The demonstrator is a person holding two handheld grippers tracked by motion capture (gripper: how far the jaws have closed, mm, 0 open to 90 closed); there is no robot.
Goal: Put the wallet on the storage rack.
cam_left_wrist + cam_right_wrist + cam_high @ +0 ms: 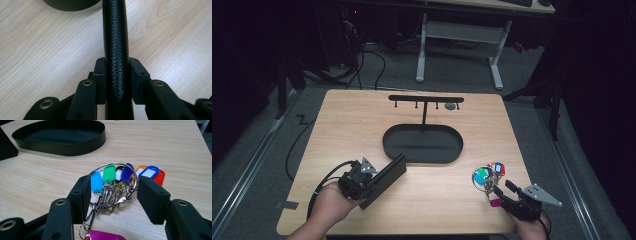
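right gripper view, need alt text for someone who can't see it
The right gripper, jaws open, straddles a key ring of coloured tags lying on a wooden table, with a magenta tag nearest the camera. A black oval tray sits beyond at upper left.

wooden table (362,115) | grey carpet floor (257,150) beneath | white-legged desk frame (459,47) beyond far edge | black cables (362,65) trailing on floor, far left | dark surroundings
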